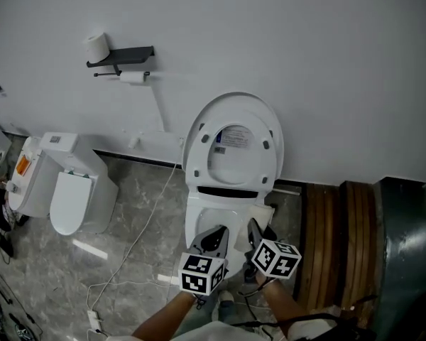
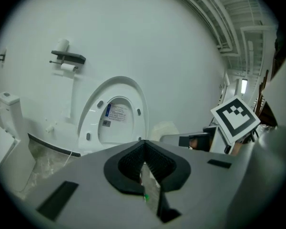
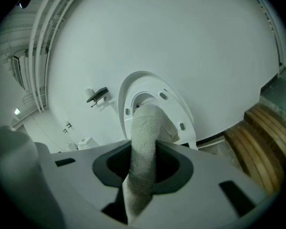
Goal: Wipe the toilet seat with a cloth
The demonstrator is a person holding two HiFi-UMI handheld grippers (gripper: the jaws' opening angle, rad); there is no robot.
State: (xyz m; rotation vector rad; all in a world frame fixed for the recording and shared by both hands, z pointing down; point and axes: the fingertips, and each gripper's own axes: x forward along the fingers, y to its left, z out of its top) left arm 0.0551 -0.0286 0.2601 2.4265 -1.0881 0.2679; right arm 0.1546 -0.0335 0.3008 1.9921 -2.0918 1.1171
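Note:
The white toilet (image 1: pixel 214 215) stands against the wall with its seat and lid (image 1: pixel 232 146) raised; bumpers and a label show on the underside. Both grippers hover over the front of the bowl. My right gripper (image 1: pixel 256 229) is shut on a cream terry cloth (image 3: pixel 145 137), which sticks up out of its jaws toward the raised seat (image 3: pixel 174 109). My left gripper (image 2: pixel 142 165) is shut with nothing in it and points at the raised seat (image 2: pixel 115 112). From the left gripper view the cloth (image 2: pixel 164 129) and the right gripper's marker cube (image 2: pixel 235 119) show at the right.
A second white toilet unit (image 1: pixel 69 190) stands at the left. A black shelf (image 1: pixel 122 54) with a paper roll (image 1: pixel 96 47) hangs on the wall. Wooden slats (image 1: pixel 339 240) and a grey metal panel (image 1: pixel 408 261) are at the right. Cables (image 1: pixel 124 272) lie on the marble floor.

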